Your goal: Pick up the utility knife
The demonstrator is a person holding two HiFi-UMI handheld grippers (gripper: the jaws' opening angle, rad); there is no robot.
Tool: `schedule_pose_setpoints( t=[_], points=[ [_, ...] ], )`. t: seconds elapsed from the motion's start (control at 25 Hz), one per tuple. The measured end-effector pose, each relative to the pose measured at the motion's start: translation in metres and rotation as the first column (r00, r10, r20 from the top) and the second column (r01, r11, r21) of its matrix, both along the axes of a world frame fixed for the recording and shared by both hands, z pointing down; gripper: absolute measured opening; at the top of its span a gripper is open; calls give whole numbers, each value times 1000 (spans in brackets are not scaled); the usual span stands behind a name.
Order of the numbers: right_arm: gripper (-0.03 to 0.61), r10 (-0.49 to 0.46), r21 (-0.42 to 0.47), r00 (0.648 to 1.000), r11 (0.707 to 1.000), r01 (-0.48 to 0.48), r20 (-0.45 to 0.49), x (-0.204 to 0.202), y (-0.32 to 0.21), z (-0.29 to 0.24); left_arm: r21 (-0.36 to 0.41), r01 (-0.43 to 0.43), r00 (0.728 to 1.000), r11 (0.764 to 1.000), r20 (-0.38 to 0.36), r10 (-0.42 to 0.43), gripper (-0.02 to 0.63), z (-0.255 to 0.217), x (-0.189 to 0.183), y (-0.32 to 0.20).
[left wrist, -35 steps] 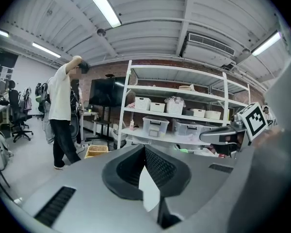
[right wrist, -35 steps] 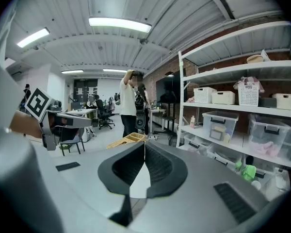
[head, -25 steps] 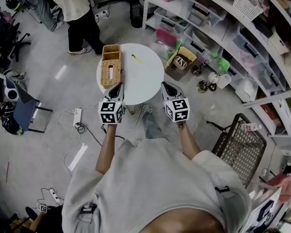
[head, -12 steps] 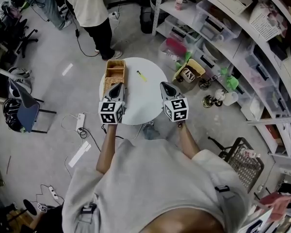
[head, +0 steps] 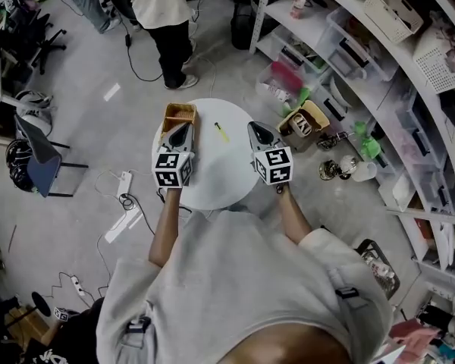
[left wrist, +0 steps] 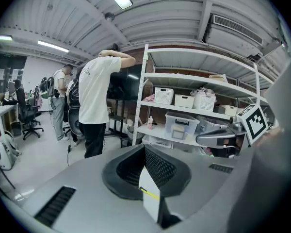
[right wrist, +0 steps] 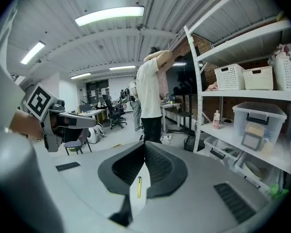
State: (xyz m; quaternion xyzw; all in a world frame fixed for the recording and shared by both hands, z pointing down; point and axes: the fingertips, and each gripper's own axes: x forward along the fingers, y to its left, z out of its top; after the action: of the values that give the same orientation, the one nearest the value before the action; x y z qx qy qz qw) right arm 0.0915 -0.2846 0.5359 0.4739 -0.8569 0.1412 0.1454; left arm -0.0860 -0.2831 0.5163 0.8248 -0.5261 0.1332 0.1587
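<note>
knife (head: 221, 133) lies on table (head: 216, 174) at centre frame, long axis upper-left to lower-right, between left gripper (head: 183, 128) and right gripper (head: 252, 127), both pressed together, empty, right marginally nearer.

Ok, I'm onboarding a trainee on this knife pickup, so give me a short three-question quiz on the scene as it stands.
1. True or false: the slim yellow utility knife lies on the round white table, gripped by nothing.
2. In the head view, which one overlaps the brown woven basket? A) left gripper B) right gripper C) neither
3. Fill in: the jaws of both grippers are ____.
Key: 1 true; 2 A; 3 shut.
</note>
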Motion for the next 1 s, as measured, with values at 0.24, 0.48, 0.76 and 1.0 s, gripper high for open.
schedule_pose_setpoints(
  t=[0.24, 0.48, 0.76, 1.0],
  points=[
    [32, -24, -45, 1000, 999, 24, 6, -7, -18, 21, -38, 14, 1000, 999, 9, -14, 20, 16, -3, -15],
    [32, -40, -99, 999, 994, 40, 1, -18, -19, 46, -86, 23, 1000, 996, -2, -24, 20, 37, -11, -16],
    [31, -30, -164, 999, 986, 26, -22, -29, -7, 73, -138, -5, 1000, 990, -20, 3, 20, 63, -13, -11],
    [31, 3, -210, 999, 978, -11, -40, -38, 4, 91, -184, -40, 999, 982, -42, 33, 20, 85, -16, -7]
  ],
)
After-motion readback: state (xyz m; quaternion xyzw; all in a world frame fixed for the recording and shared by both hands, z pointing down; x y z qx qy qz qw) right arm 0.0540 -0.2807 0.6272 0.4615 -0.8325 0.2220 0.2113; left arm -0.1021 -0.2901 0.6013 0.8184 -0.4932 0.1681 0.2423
